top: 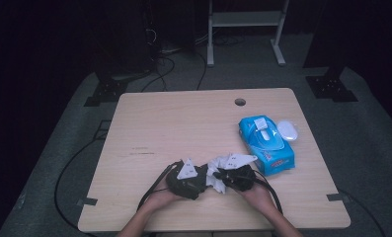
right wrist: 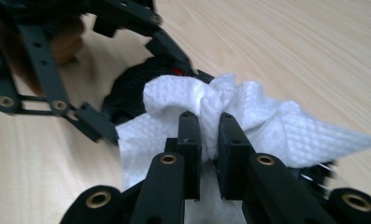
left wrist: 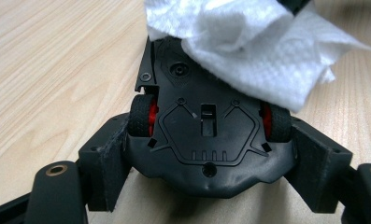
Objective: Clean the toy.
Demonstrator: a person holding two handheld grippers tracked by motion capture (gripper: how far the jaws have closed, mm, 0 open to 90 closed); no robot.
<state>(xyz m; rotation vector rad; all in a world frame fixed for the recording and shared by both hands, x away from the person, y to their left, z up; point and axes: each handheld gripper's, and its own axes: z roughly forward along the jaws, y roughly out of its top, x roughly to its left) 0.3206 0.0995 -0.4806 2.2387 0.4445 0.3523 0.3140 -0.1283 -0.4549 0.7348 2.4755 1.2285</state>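
Wiping is in hand near the front edge of the pale wooden table (top: 183,123). A small black plastic toy car with red-hubbed rubber wheels (left wrist: 206,140) is held belly-up across its flanks by the left gripper (left wrist: 206,158), the jaws set fairly wide and the pads pressed against the body just behind the wheels. A crumpled white embossed wet wipe (right wrist: 248,121) is pinched by the right gripper (right wrist: 210,140), its jaws drawn almost together on a fold, and is laid over the far end of the car's underside.

The car is judged light and stiff, yet smooth-shelled and apt to slip or swivel if gripped on the wheels, which would likely roll; the flat flanks are the safer hold, as taken now. The wipe is judged soft, limp and damp: it will bunch and drag rather than push, so a bunched fold is best pinched, and light pressure is called for.

To the right, a blue wipe packet with its white lid open (top: 266,144) lies untouched, beside a white oval object (top: 287,130).
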